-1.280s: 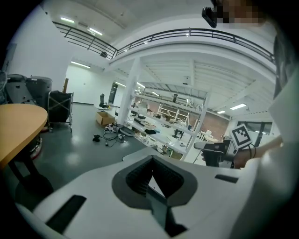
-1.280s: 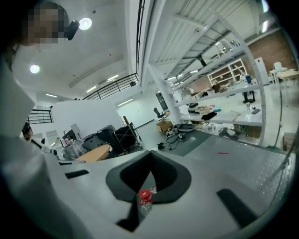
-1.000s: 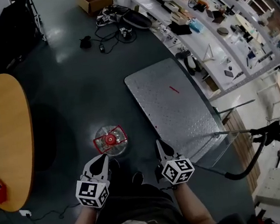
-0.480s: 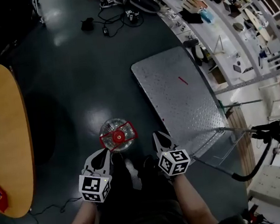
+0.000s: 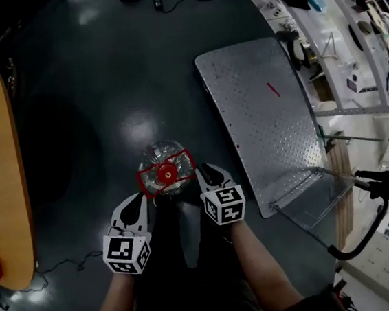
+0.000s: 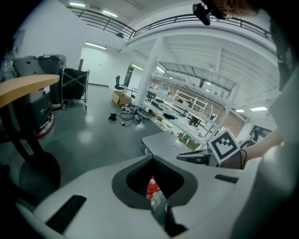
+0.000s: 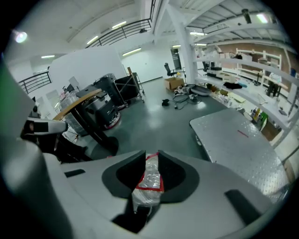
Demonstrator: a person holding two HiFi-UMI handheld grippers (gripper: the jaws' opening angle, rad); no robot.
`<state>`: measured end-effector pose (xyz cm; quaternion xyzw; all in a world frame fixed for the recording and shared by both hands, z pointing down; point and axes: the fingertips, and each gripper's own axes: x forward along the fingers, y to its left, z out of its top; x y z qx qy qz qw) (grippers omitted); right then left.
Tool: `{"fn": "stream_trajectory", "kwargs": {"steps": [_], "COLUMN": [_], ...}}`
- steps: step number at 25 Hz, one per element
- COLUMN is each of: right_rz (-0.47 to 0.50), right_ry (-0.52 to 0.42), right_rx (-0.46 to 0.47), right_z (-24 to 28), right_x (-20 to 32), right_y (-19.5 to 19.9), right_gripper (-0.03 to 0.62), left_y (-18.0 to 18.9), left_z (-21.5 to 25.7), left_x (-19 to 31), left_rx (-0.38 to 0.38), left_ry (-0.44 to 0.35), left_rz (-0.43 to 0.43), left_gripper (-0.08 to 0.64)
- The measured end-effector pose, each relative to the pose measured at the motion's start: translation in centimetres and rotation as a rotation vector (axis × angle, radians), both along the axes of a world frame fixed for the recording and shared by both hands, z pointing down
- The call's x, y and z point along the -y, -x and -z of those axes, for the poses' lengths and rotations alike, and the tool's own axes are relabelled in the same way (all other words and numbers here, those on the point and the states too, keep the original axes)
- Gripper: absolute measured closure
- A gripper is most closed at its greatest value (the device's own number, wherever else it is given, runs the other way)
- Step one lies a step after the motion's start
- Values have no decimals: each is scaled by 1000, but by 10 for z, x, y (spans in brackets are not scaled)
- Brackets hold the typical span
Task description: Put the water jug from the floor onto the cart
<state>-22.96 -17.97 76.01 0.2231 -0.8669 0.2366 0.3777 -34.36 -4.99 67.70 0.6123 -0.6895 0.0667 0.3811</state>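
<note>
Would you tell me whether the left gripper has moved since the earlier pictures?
Yes: the left gripper has moved forward, closer to the water jug.

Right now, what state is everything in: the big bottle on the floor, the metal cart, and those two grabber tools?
Clear plastic water jug with red cap: upright on the dark floor, capped, not lifted.
Grey metal flatbed cart: standing beside the jug, jug not on it.
Left gripper: fingers slightly apart, gripping nothing.
Right gripper: fingers have just been opening, close to the jug, nothing gripped between them.
</note>
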Motion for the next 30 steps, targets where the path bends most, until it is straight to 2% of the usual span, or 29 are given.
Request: {"fn": "stream_trajectory", "kwargs": {"steps": [5, 11, 15, 18, 20, 24, 30], "right_rz": [124, 191, 201, 201, 185, 160, 185], "right_ry": [-3, 39, 47, 75, 78, 83, 91], "right_rx": [-144, -247, -317, -334, -343, -319, -255], "right_z": [-52, -97, -121, -126, -128, -126, -107], "right_x": [0, 0, 0, 3, 7, 5, -12], "right_y": [6, 13, 11, 11, 10, 13, 21], "right_gripper": [498, 494, 494, 502, 558, 560, 554], "left_y": [-8, -15, -19, -19, -18, -18, -23], "left_z": [-27, -43, -56, -58, -60, -60, -54], "left_x": [5, 9, 10, 16, 19, 22, 23], "left_rx": [-16, -39, -52, -56, -54, -54, -50], "left_ry": [46, 71, 86, 99, 106, 104, 91], "left_rz": [39, 87, 92, 97, 96, 84, 80], "left_gripper": [551, 551, 552, 552, 552, 552, 552]}}
